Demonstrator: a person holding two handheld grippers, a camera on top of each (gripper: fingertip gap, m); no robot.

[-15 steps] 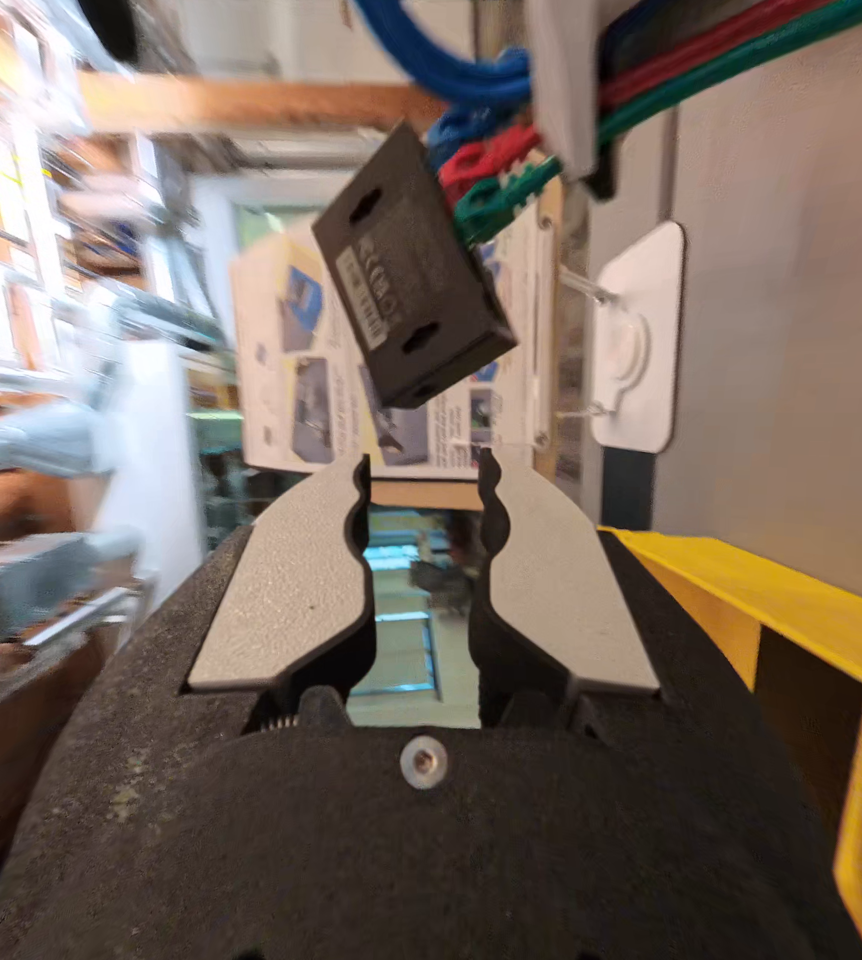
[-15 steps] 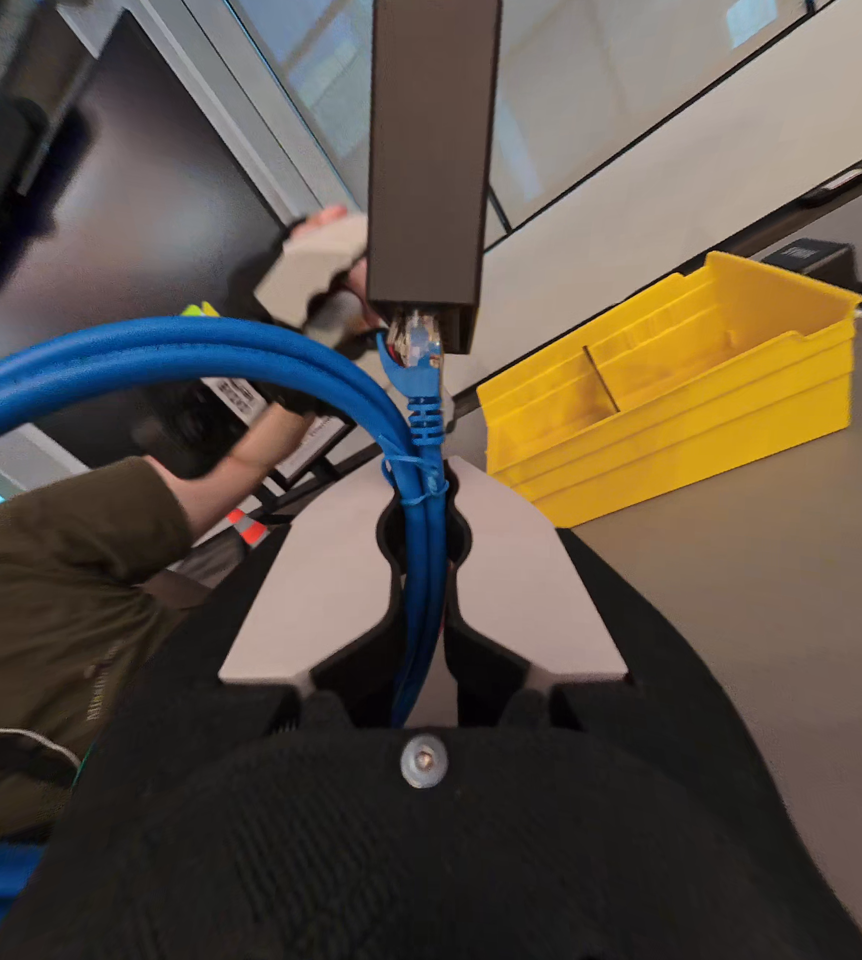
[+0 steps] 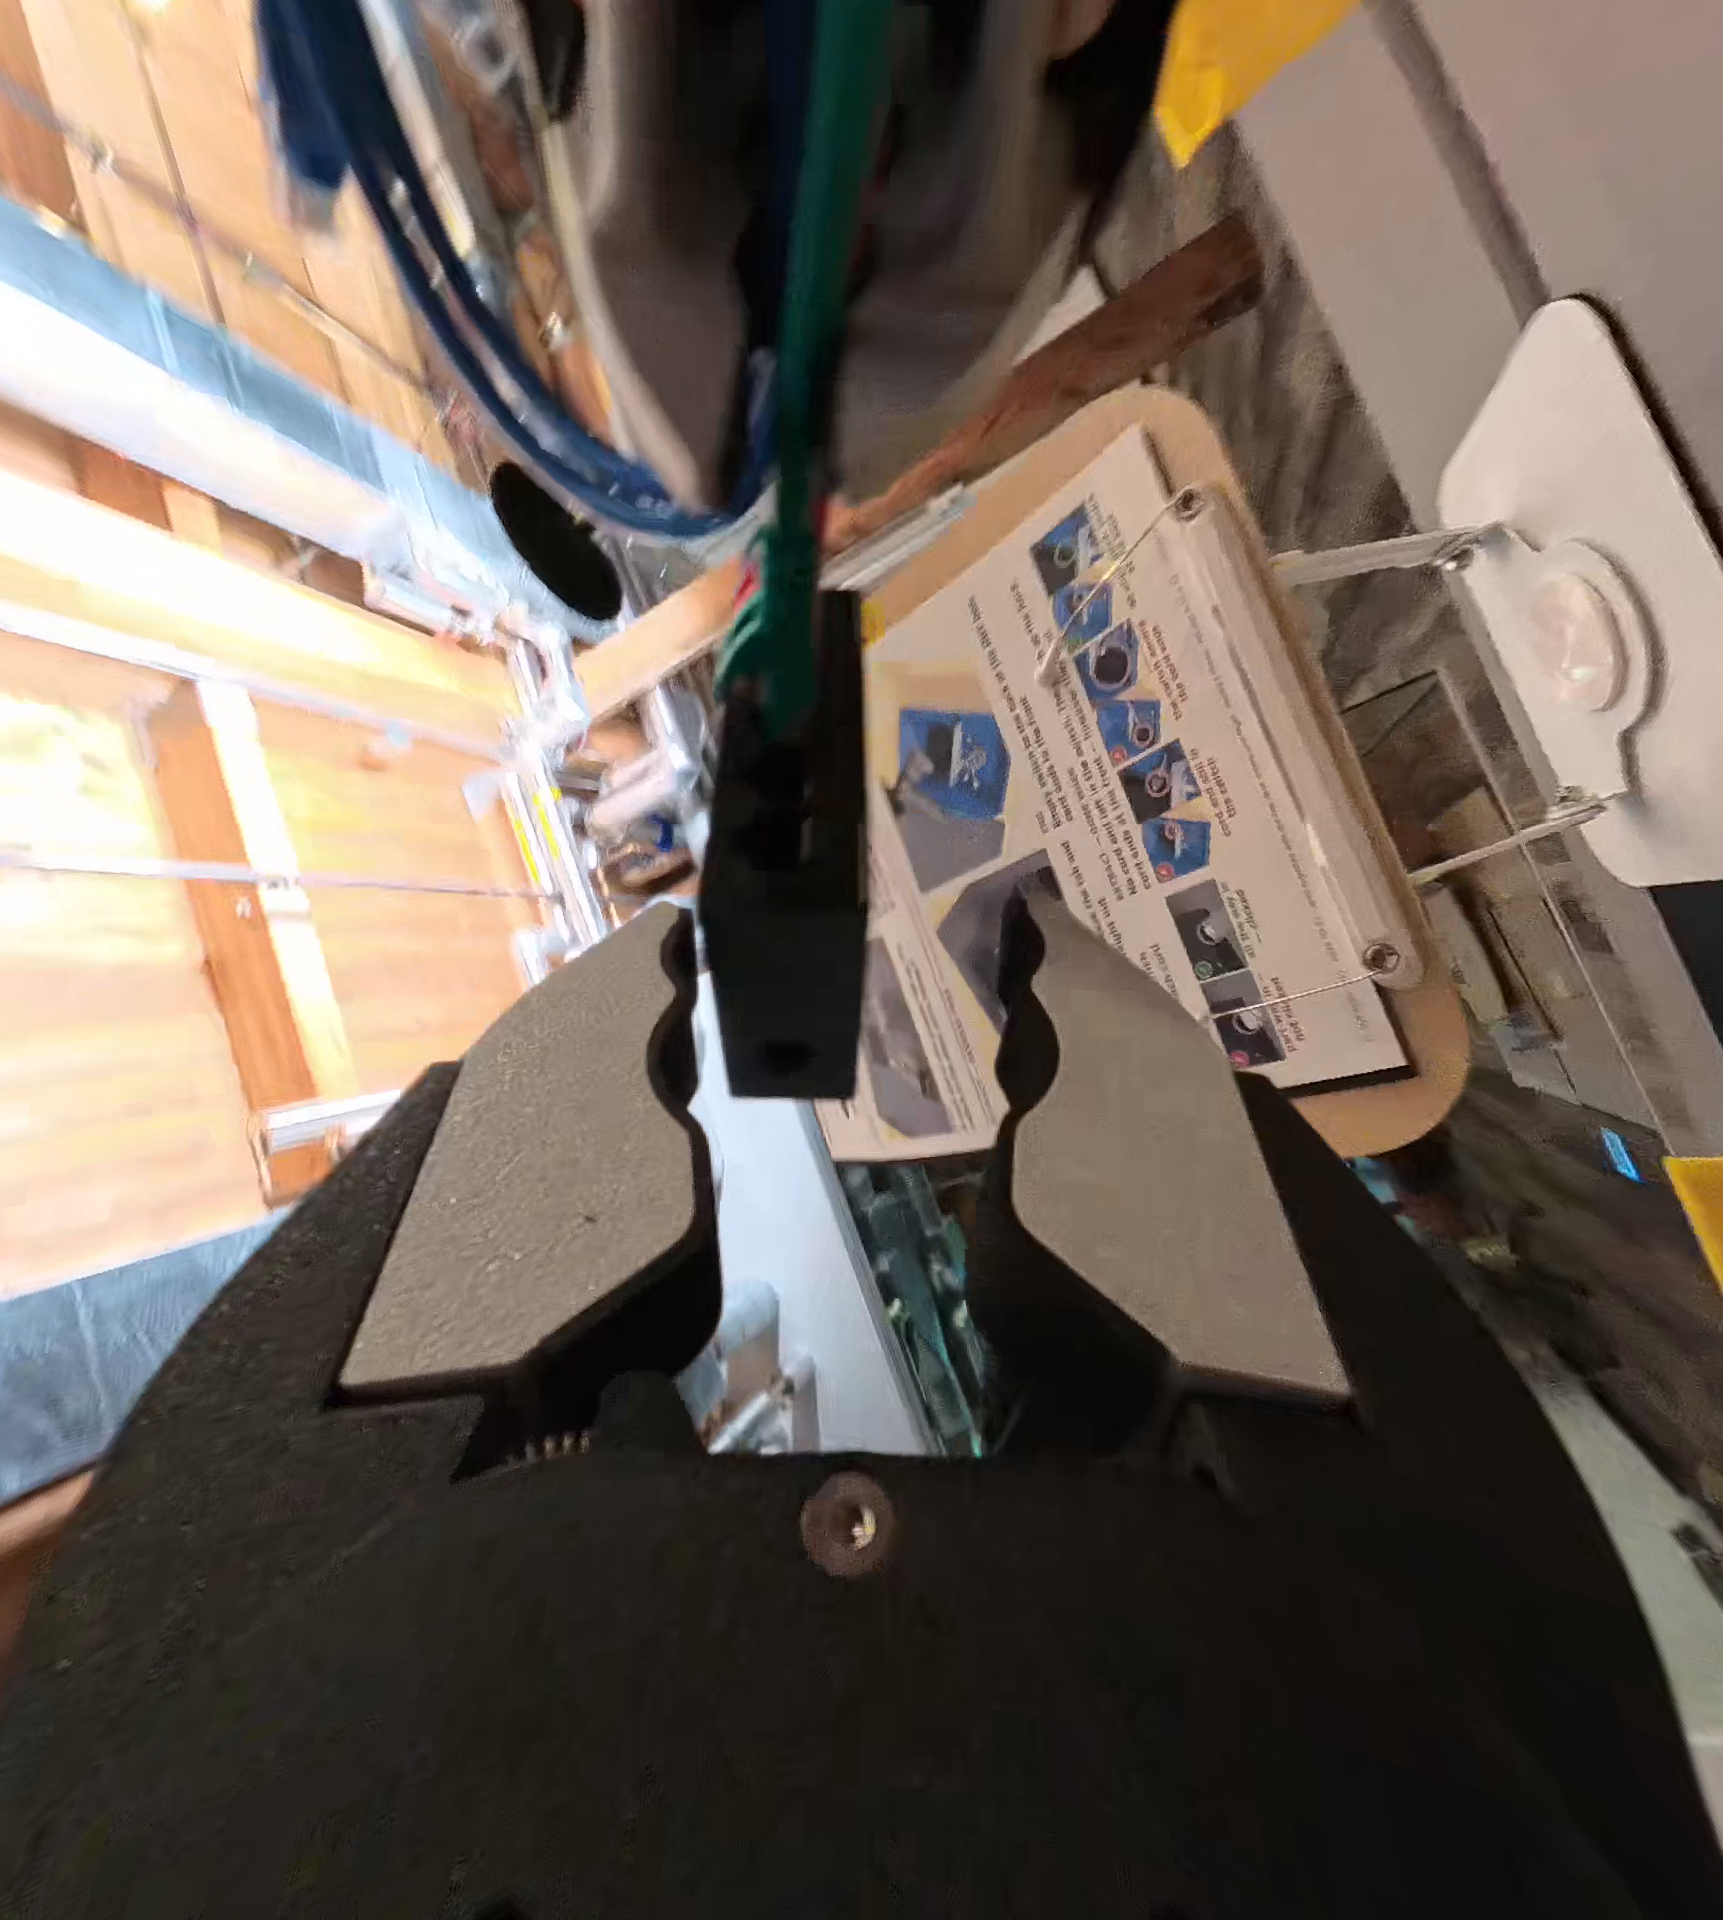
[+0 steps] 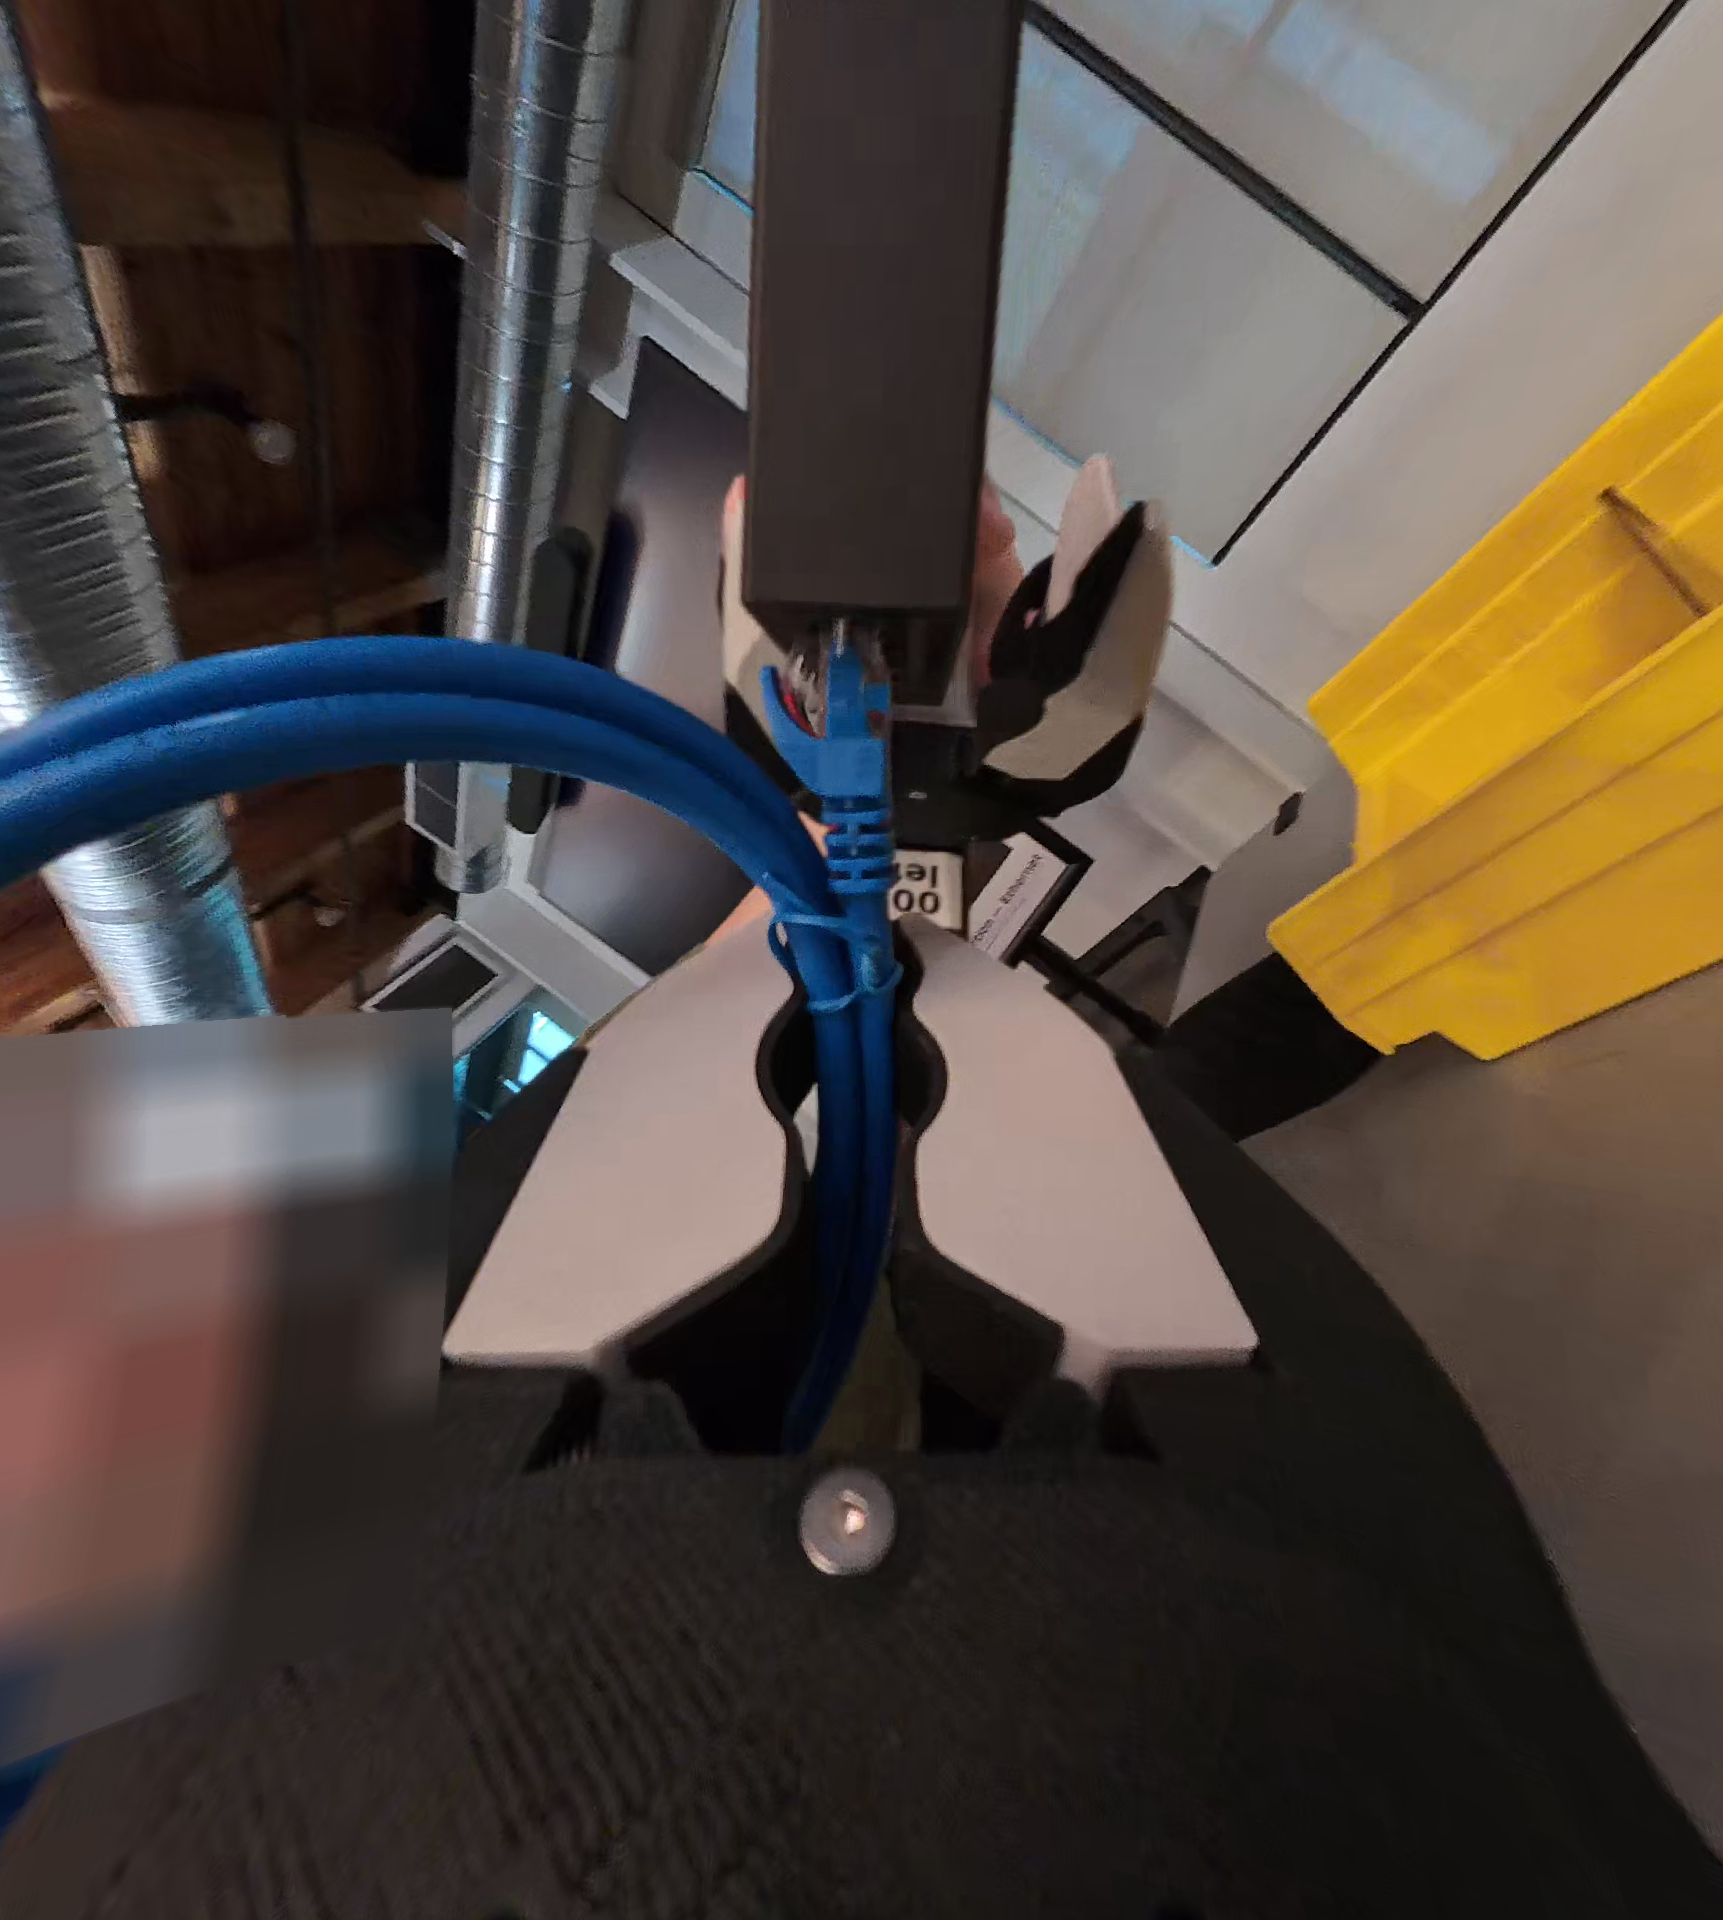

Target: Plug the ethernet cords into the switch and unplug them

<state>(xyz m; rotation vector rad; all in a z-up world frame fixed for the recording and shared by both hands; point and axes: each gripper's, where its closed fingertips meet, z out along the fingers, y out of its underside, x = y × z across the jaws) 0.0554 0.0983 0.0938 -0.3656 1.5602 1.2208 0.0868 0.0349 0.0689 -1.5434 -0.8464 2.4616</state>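
Observation:
The black switch (image 3: 784,914) hangs edge-on from its cords, its lower end between the fingertips of my open left gripper (image 3: 846,925); contact is unclear. A green cord (image 3: 810,395) runs into its top, and blue cords (image 3: 400,270) curve off to the left. In the right wrist view the switch (image 4: 872,312) stands ahead with a blue plug (image 4: 852,748) in its port. My right gripper (image 4: 857,992) is shut on the blue cord bundle (image 4: 841,1143) just below the plug. The left gripper (image 4: 1075,644) shows beyond the switch.
A yellow bin (image 4: 1615,675) sits on the grey table (image 4: 1563,1299) at the right. Metal ducts (image 4: 36,520) stand at the left. A clipboard with a picture sheet (image 3: 1148,779) and a white plate (image 3: 1615,623) lie behind the switch. The left gripper's tips are roughly 8 centimetres from the right gripper's.
My left gripper has opened wider and closed in on the switch, which now sits edge-on between its fingertips. My right gripper still holds the blue cord and has tilted.

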